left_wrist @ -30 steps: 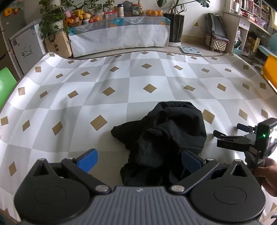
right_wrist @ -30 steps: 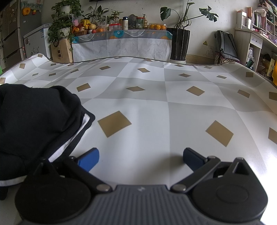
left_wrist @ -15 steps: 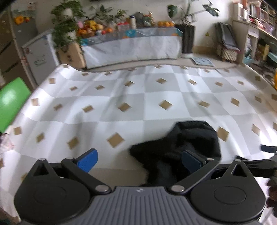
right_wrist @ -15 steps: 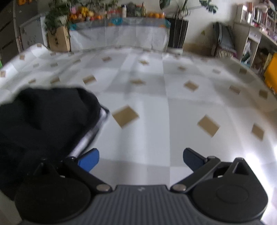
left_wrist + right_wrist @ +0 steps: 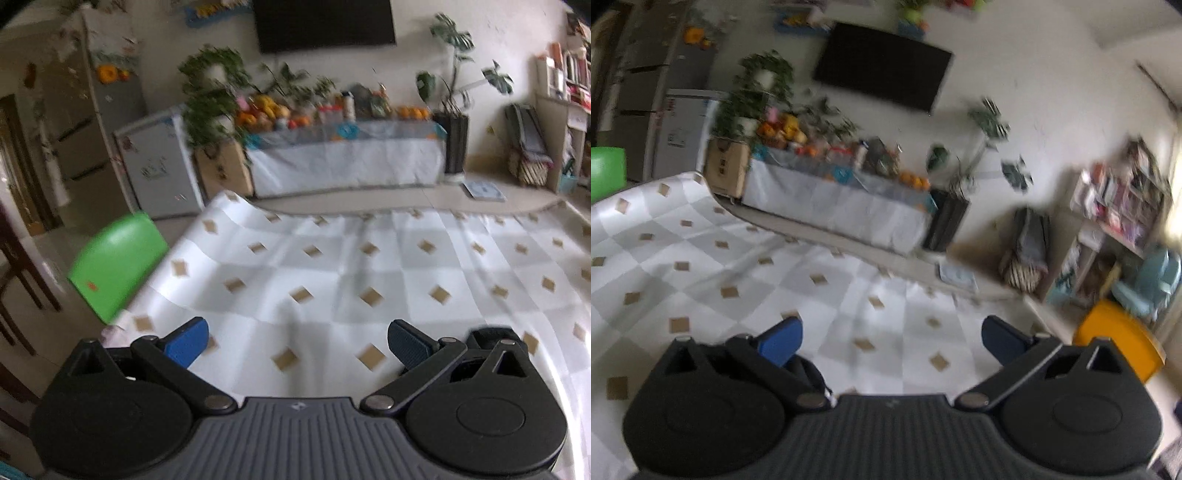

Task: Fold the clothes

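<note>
Checkered cloth (image 5: 332, 266) fills a plant-lined living room; left gripper (image 5: 295, 341) and right gripper (image 5: 891, 338) hover spread and empty, apparently raised between folds.

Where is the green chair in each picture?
Left wrist view: the green chair is at the left, beside the checked tablecloth's left edge.
Right wrist view: only a piece of it shows at the far left edge.
Shared landmark: the black TV on the wall.
</note>
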Action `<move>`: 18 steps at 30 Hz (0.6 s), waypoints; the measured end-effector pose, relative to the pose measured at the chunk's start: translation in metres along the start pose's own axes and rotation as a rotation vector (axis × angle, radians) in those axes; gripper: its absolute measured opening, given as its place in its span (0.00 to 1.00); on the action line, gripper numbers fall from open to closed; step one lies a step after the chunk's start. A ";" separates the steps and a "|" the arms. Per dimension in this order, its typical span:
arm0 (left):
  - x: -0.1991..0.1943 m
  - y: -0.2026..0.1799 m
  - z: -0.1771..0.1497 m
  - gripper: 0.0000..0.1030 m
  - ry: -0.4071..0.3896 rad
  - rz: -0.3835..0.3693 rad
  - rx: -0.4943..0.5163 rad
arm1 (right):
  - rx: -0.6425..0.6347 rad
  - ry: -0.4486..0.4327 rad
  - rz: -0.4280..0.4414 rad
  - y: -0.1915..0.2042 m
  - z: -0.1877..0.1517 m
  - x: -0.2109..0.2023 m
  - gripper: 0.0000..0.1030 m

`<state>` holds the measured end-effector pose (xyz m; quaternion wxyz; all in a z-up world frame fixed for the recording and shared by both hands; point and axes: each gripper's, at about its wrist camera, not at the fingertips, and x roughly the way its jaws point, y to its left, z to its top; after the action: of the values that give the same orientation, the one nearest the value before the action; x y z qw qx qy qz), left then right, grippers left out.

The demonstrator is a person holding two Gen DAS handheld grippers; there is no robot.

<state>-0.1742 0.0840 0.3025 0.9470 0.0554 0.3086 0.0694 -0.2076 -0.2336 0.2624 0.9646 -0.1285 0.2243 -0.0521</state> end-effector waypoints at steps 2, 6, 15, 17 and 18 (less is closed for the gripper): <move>-0.017 0.018 0.015 1.00 -0.036 0.025 0.003 | 0.031 -0.011 0.058 0.001 0.018 -0.015 1.00; -0.046 0.046 0.040 1.00 -0.093 0.060 0.014 | 0.240 0.014 0.117 -0.022 0.045 -0.036 1.00; -0.089 0.083 0.076 1.00 -0.146 0.111 0.085 | 0.175 0.011 -0.003 -0.094 0.108 -0.075 1.00; -0.097 0.082 0.079 1.00 -0.154 0.117 0.120 | 0.268 -0.005 0.011 -0.121 0.124 -0.090 1.00; -0.100 0.082 0.080 1.00 -0.157 0.121 0.133 | 0.317 -0.015 0.014 -0.134 0.131 -0.097 1.00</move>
<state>-0.2148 0.1431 0.4365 0.9566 0.1421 0.2334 0.1011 -0.2413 -0.3177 0.4528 0.9747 0.0267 0.2071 -0.0794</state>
